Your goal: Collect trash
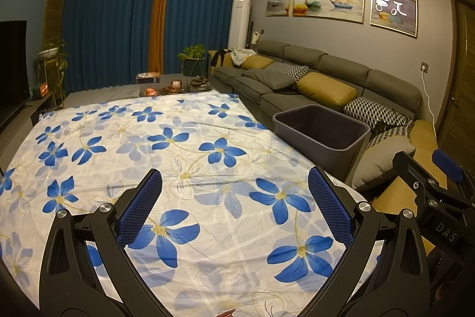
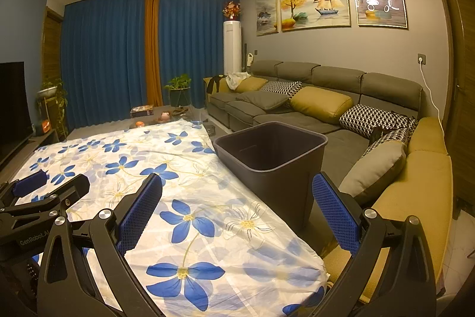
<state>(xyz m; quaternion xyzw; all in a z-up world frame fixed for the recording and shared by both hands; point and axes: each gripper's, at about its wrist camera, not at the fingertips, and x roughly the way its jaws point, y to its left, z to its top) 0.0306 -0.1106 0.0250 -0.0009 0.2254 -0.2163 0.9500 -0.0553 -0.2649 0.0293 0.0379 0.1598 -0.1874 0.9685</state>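
Observation:
A dark grey trash bin (image 1: 322,135) stands beside the right edge of the table, between table and sofa; it also shows in the right wrist view (image 2: 270,156), and looks empty inside. My left gripper (image 1: 234,207) is open and empty above the flowered tablecloth (image 1: 178,144). My right gripper (image 2: 237,213) is open and empty, above the table's right edge just before the bin. The right gripper shows at the right of the left wrist view (image 1: 427,183), the left gripper at the left of the right wrist view (image 2: 44,186). No loose trash shows on the cloth.
A grey sofa (image 2: 311,112) with yellow and patterned cushions runs along the right wall. A low table with small items (image 1: 166,88), potted plants (image 1: 193,58) and a TV (image 1: 12,64) stand beyond the table. Blue curtains cover the far wall.

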